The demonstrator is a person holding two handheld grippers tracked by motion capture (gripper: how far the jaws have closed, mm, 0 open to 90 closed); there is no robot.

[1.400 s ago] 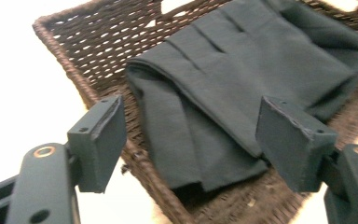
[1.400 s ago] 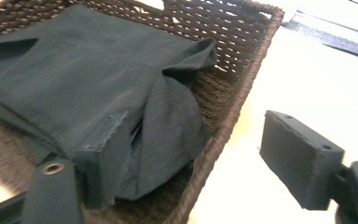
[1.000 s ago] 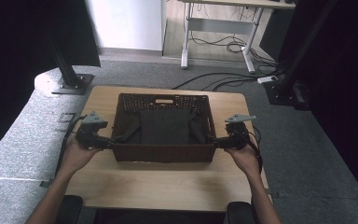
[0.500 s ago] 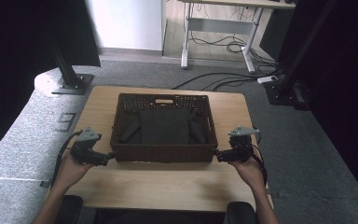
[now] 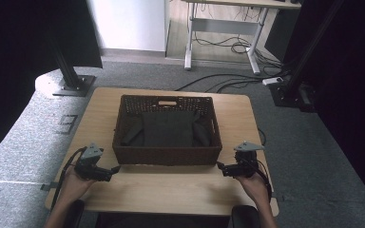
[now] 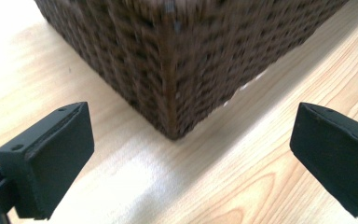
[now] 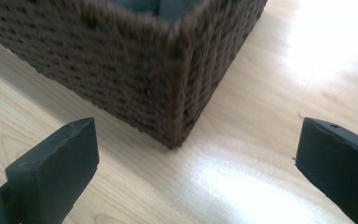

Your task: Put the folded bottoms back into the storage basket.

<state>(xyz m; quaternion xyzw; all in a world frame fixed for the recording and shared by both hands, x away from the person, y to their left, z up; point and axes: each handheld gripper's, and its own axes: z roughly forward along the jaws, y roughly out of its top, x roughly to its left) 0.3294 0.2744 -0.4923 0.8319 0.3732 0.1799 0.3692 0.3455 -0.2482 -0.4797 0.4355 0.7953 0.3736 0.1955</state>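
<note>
A dark brown woven basket [image 5: 167,154] stands in the middle of the wooden table [image 5: 171,190], with a dark cloth [image 5: 168,128] lying inside it. My left gripper [image 5: 115,169] sits low by the basket's near left corner [image 6: 172,70], apart from it. Its jaws have just been opening and stand wide with nothing between them. My right gripper [image 5: 221,167] is by the near right corner [image 7: 179,84], also clear of the weave. Its jaws have just been opening too, and they are open and bare.
Bare wood [image 5: 166,187] lies between the basket and the table's near edge. A black stand base [image 5: 73,85] sits on the floor at the far left. A desk frame with cables [image 5: 223,45] stands behind the table.
Both grippers have drawn back from the basket's sides toward the near edge and sunk lower, their jaws spreading wider. The basket has stayed in place.
</note>
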